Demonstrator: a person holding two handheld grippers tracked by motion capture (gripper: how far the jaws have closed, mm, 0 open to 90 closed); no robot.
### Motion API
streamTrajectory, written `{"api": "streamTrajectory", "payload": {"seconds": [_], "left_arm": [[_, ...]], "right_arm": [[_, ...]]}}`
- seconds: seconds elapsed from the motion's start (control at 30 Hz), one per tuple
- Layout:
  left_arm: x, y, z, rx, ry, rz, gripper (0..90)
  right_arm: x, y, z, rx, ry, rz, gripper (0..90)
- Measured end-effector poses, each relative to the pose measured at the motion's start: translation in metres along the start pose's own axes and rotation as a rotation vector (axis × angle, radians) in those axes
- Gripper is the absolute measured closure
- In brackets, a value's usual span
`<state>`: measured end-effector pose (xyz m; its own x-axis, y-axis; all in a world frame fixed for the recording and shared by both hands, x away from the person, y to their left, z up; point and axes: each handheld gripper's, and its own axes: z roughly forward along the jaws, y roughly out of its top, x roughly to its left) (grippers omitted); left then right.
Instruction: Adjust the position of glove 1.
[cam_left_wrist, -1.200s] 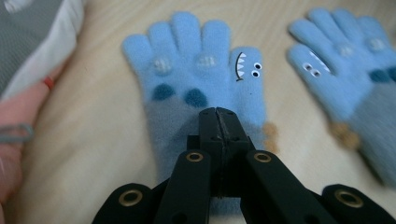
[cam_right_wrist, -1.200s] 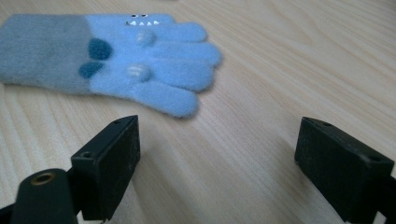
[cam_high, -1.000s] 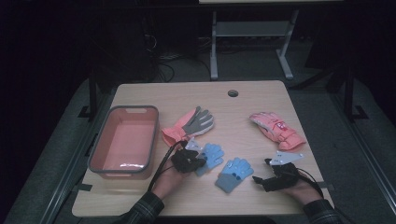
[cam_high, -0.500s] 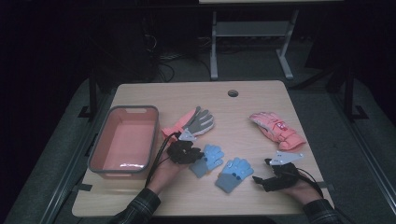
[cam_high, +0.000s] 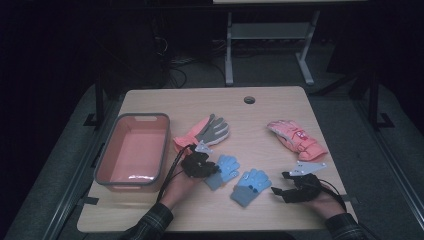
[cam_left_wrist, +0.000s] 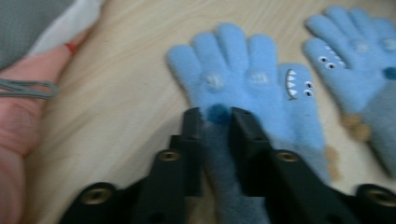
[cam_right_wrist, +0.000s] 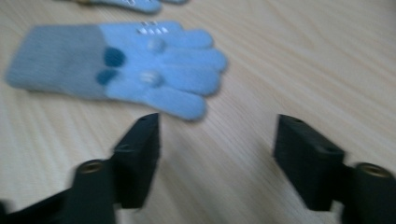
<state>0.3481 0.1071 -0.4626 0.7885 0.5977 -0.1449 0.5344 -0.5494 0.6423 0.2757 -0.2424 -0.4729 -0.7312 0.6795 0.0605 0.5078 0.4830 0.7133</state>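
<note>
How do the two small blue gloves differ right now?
The left blue glove has its grey cuff pinched by the left gripper; the right blue glove lies free, the open right gripper beside it. The left glove lies nearer the pink bin. Both are blue with grey cuffs, flat on the table.

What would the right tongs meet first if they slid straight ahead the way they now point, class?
Probably bare table: the right tongs stand open, and the nearest blue glove lies ahead but to the left of their line. Its fingertips come close to the left jaw's path, so a graze is possible; depth is unclear.
</note>
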Motion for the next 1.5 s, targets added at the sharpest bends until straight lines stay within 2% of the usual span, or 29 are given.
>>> {"api": "streamTrajectory", "payload": {"seconds": [0.03,0.1,0.27,0.37,0.47,0.53,0.9,1.17,1.5], "left_arm": [[0.000,0.000,0.000,0.003,0.000,0.004,82.8],[-0.001,0.001,0.000,0.001,0.003,0.013,86.5],[-0.002,0.003,-0.004,-0.017,0.002,0.018,87.9],[-0.002,0.005,-0.009,-0.060,-0.006,0.007,88.1],[-0.002,0.007,-0.013,-0.092,-0.012,0.005,88.1],[-0.003,0.008,-0.015,-0.124,-0.025,-0.013,88.2],[-0.010,0.015,-0.020,-0.174,-0.052,-0.015,88.2],[-0.012,0.018,-0.019,-0.178,-0.060,0.004,88.1],[-0.025,0.025,-0.020,-0.188,-0.083,0.041,88.1]], "right_arm": [[0.003,0.002,-0.003,-0.012,0.013,-0.003,42.8],[0.007,0.004,-0.005,-0.018,0.053,-0.010,54.2],[0.019,0.009,-0.001,0.003,0.131,-0.036,78.3],[0.026,0.013,0.002,0.015,0.173,-0.045,87.6],[0.029,0.014,0.006,0.037,0.193,-0.060,89.7],[0.031,0.015,0.010,0.053,0.202,-0.052,89.7],[0.034,0.024,0.024,0.065,0.245,-0.041,89.7],[0.040,0.037,0.035,0.051,0.252,-0.058,89.9],[0.045,0.045,0.044,0.056,0.256,-0.065,89.9]]}}
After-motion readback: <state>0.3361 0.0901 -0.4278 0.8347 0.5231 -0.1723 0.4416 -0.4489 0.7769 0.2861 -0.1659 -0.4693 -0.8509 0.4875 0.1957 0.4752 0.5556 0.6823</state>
